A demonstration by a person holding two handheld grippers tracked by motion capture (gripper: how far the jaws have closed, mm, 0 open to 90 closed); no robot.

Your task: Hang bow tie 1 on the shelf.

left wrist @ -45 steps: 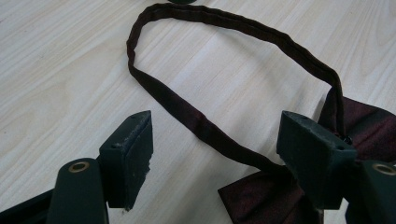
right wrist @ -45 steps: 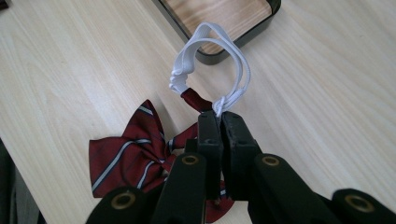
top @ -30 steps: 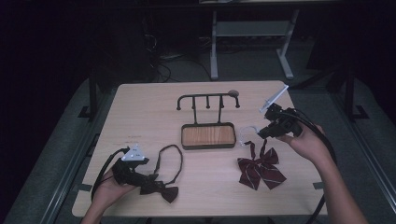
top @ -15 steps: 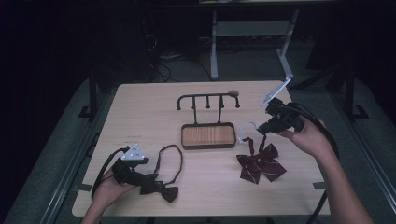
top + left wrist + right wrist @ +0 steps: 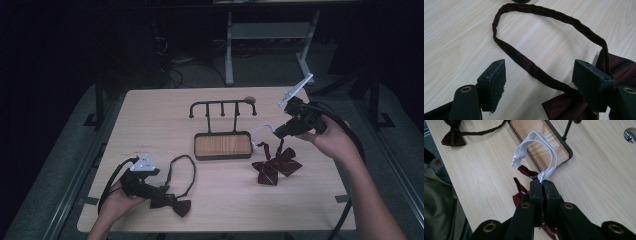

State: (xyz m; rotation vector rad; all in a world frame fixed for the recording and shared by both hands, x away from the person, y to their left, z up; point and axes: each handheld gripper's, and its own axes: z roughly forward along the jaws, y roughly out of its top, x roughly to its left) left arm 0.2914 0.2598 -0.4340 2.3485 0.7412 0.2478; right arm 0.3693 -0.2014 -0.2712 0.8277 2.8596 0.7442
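Table: I see a light wood-grain table (image 5: 150,115) with rounded corners, standing on a dark floor.
Rack: I find a dark rack (image 5: 222,145) with a wooden tray base near the middle; a hook bar rises at its far side.
Dark bow tie: I see a dark bow tie (image 5: 176,205) flat near the front left edge, its strap looped out toward the rack.
Red bow tie: I see a red striped bow tie (image 5: 275,167) right of the rack, resting on the table.
Small disc: I spot a small round piece (image 5: 249,99) just behind the rack.
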